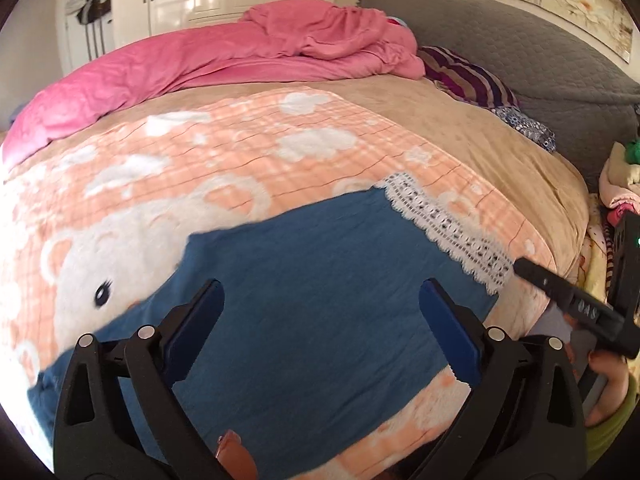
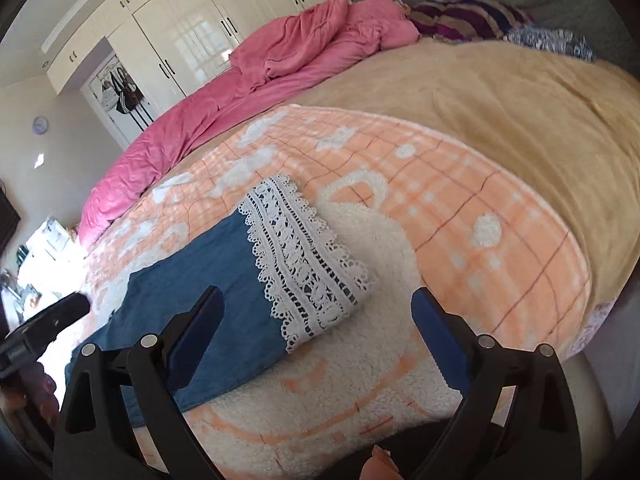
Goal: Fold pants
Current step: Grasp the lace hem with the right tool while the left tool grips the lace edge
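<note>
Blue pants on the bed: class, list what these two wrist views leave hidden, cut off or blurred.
- Blue pants, left wrist view: the near end is covered by the open left gripper.
- Right wrist view: the waist end is hidden behind the open right gripper.
- Lace hem: blurred in the left wrist view, and the other gripper's tip covers its end.
- Number of folded layers: not discernible in either view.

Left gripper (image 1: 322, 330): black plastic arms, blue pads on the fingers (image 1: 450, 328), silver round screws at pivots. Right gripper (image 2: 316, 336): same build. Right hand (image 1: 608, 390) at 4 o'clock: bare skin, yellow-green sleeve (image 1: 612, 432).
</note>
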